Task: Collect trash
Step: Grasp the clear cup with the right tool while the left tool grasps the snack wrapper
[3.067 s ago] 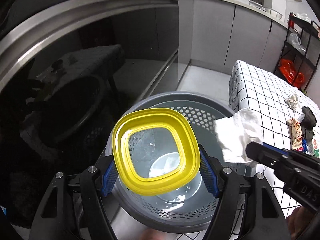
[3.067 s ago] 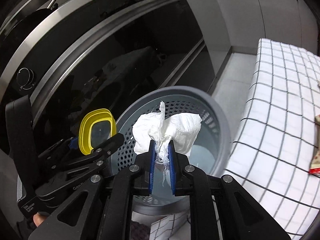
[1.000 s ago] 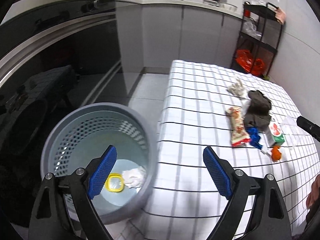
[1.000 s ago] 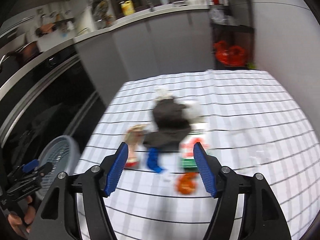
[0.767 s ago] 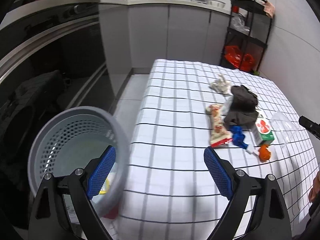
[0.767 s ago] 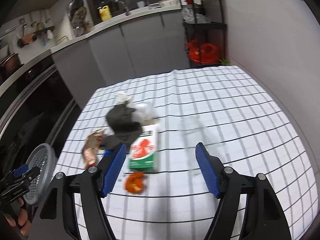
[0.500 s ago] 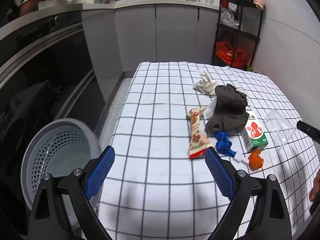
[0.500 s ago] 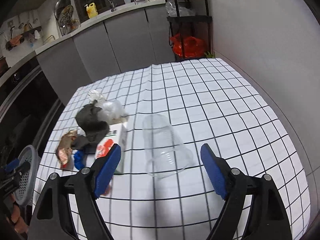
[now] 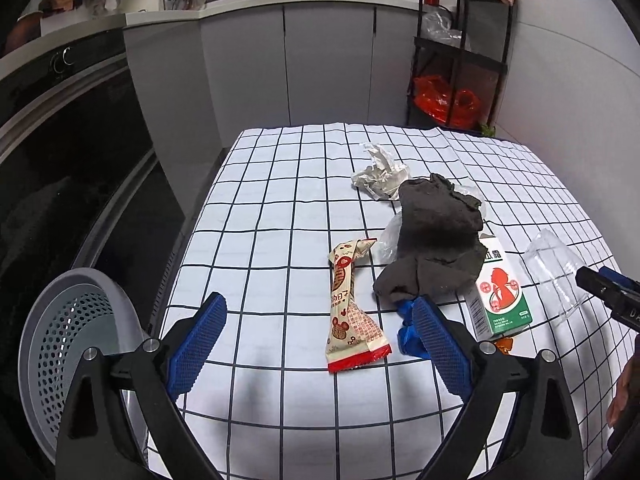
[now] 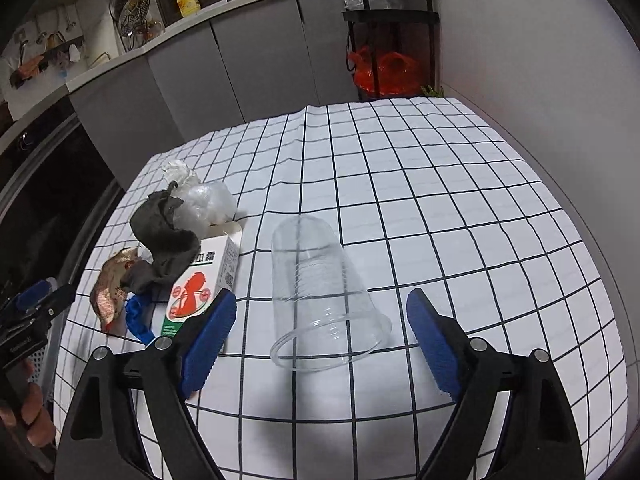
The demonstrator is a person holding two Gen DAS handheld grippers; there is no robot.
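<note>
Both sets of jaws wide, nothing gripped: left gripper point(image 9: 316, 338) over snack wrapper point(image 9: 351, 312); right gripper point(image 10: 320, 334), jaws just opening further, framing toppled clear plastic cup point(image 10: 320, 296). Left of cup: medicine box point(image 10: 202, 280), dark rag point(image 10: 164, 240). Far left: grey perforated bin point(image 9: 68, 344).

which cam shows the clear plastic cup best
The right wrist view: the clear plastic cup lies on its side, whole and central, just ahead of the open right gripper. The left wrist view catches only part of it at the right edge, behind the right gripper's tip.
</note>
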